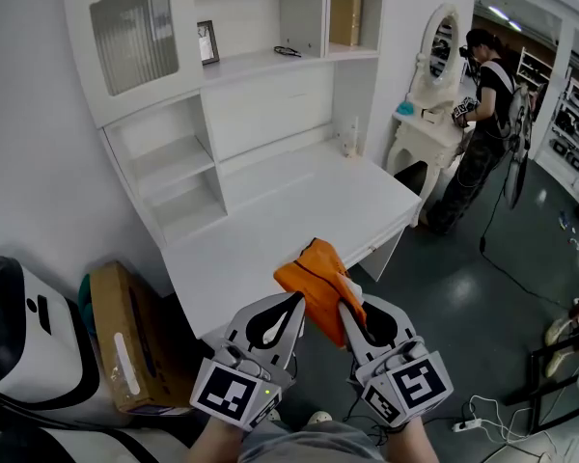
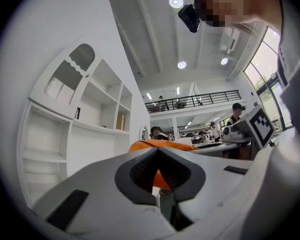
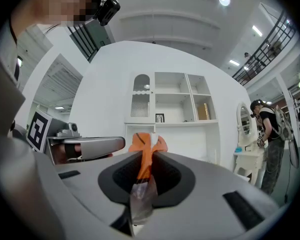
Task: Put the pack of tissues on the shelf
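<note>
so the right gripper [image 3: 144,153] is clamped on the pack of tissues [image 3: 147,140]. it pinches one thin edge, with the clear wrapper flap squeezed between the jaws, so the orange pack stands up above the tips. my guess is the edge grip leaves the body free to slide flat onto a board

left gripper [image 2: 157,150] has its jaws together with nothing in them, parked just beside the pack, probably only along for the ride

the pack is up in the air over the near edge of the white desk [image 1: 270,210], well short of the shelf unit [image 1: 261,64]

cubbies: a small picture frame [image 1: 207,41] and a thin dark item I can't identify sit on the middle board, a tan box [image 1: 345,19] is in the top right one, and the lower left cubbies [image 1: 174,177] look bare
</note>
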A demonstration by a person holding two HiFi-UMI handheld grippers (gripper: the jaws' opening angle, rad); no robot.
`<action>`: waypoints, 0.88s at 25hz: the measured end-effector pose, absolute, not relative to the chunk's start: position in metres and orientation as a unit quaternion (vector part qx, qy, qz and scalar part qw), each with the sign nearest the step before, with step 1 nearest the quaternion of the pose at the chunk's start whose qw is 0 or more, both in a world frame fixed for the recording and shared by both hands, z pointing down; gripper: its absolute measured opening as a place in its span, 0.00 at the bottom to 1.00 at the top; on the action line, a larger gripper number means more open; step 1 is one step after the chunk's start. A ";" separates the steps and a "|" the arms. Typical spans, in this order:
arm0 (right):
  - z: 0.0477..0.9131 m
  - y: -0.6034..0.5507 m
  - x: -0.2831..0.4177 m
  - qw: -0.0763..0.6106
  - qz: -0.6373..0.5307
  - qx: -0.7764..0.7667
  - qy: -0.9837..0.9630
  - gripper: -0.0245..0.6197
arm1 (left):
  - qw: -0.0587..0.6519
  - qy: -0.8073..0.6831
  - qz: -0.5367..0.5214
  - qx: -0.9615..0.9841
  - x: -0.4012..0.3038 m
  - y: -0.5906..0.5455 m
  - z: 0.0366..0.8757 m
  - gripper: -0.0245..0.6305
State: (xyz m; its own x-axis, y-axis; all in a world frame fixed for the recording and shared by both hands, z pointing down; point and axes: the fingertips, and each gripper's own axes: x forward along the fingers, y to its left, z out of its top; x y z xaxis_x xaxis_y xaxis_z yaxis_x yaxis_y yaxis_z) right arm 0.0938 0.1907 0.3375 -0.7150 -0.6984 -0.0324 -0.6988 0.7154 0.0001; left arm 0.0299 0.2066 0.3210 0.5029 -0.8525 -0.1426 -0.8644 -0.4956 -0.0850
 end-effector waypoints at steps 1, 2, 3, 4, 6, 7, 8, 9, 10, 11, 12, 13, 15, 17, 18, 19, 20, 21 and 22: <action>0.337 0.190 0.097 0.017 0.006 -0.375 0.927 0.11 | 0.069 0.498 0.039 -0.864 0.034 0.206 0.321 0.08; 0.336 0.189 0.101 0.018 0.006 -0.373 0.928 0.12 | 0.062 0.498 0.035 -0.864 0.039 0.205 0.322 0.08; 0.337 0.188 0.104 0.020 0.004 -0.370 0.929 0.12 | 0.053 0.498 0.029 -0.865 0.044 0.204 0.324 0.08; 0.338 0.187 0.108 0.021 0.003 -0.367 0.930 0.12 | 0.047 0.498 0.026 -0.865 0.049 0.204 0.325 0.08; 0.343 0.187 0.117 0.019 -0.001 -0.359 0.933 0.12 | 0.047 0.500 0.025 -0.865 0.059 0.205 0.329 0.08; 0.346 0.187 0.121 0.017 -0.003 -0.356 0.934 0.12 | 0.051 0.502 0.025 -0.863 0.063 0.205 0.331 0.08; 0.348 0.186 0.123 0.013 -0.003 -0.353 0.935 0.12 | 0.056 0.504 0.028 -0.861 0.066 0.205 0.333 0.08; 0.350 0.185 0.125 0.010 -0.003 -0.351 0.936 0.12 | 0.062 0.506 0.030 -0.860 0.067 0.204 0.334 0.08; 0.351 0.184 0.125 0.006 -0.002 -0.347 0.938 0.12 | 0.064 0.508 0.029 -0.858 0.068 0.202 0.334 0.08; 0.351 0.183 0.125 0.004 0.000 -0.344 0.939 0.12 | 0.062 0.510 0.027 -0.858 0.068 0.200 0.334 0.08; 0.351 0.183 0.124 0.004 0.001 -0.341 0.940 0.12 | 0.061 0.511 0.025 -0.857 0.069 0.198 0.333 0.08; 0.352 0.182 0.124 0.004 0.000 -0.340 0.940 0.12 | 0.060 0.512 0.025 -0.856 0.069 0.196 0.332 0.08; 0.355 0.178 0.125 0.005 -0.007 -0.338 0.941 0.11 | 0.061 0.513 0.027 -0.856 0.071 0.190 0.331 0.08; 0.358 0.173 0.124 0.003 -0.011 -0.335 0.942 0.11 | 0.062 0.512 0.027 -0.856 0.071 0.183 0.335 0.08; 0.359 0.169 0.123 0.001 -0.010 -0.336 0.942 0.11 | 0.060 0.512 0.027 -0.857 0.070 0.180 0.337 0.08; 0.360 0.165 0.122 -0.001 -0.008 -0.337 0.941 0.11 | 0.061 0.512 0.028 -0.856 0.068 0.176 0.338 0.08; 0.359 0.160 0.121 -0.002 -0.006 -0.340 0.941 0.11 | 0.064 0.512 0.031 -0.856 0.066 0.171 0.338 0.08; 0.358 0.155 0.120 -0.002 -0.004 -0.342 0.940 0.11 | 0.067 0.511 0.033 -0.856 0.064 0.166 0.337 0.08; 0.357 0.150 0.118 -0.001 -0.003 -0.344 0.939 0.11 | 0.069 0.510 0.035 -0.857 0.061 0.161 0.336 0.08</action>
